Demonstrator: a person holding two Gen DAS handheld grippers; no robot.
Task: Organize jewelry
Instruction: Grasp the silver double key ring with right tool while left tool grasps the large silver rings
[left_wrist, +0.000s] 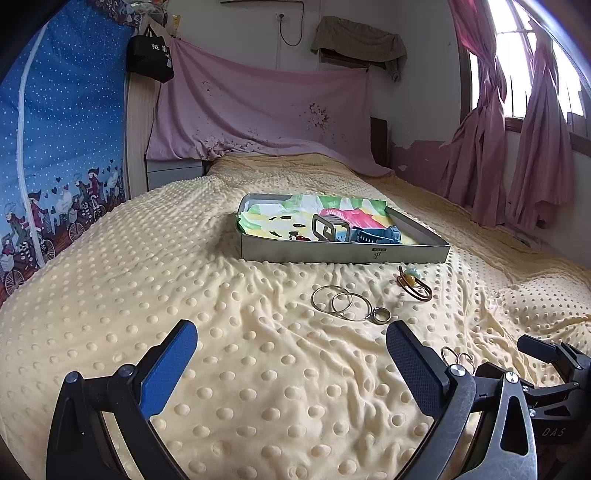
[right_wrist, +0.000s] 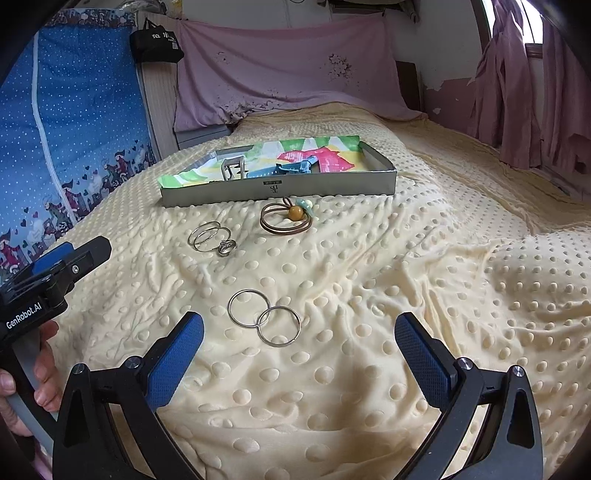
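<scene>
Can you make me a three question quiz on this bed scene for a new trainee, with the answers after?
1. True or false: the right gripper is shut on the pair of linked rings.
2. Which lies closest to the grey tray: A the hair tie with the amber bead, B the small ring, C the linked rings?
3. What colour is the hair clip in the tray?

Key: 1 false, both grippers are open and empty. 2 A. 3 blue.

Dotted yellow bedspread (right_wrist: 369, 280) — grey tray (right_wrist: 332, 182), hair tie (right_wrist: 286, 221), two hoop pairs (right_wrist: 264, 317), ring (right_wrist: 226, 246).
</scene>
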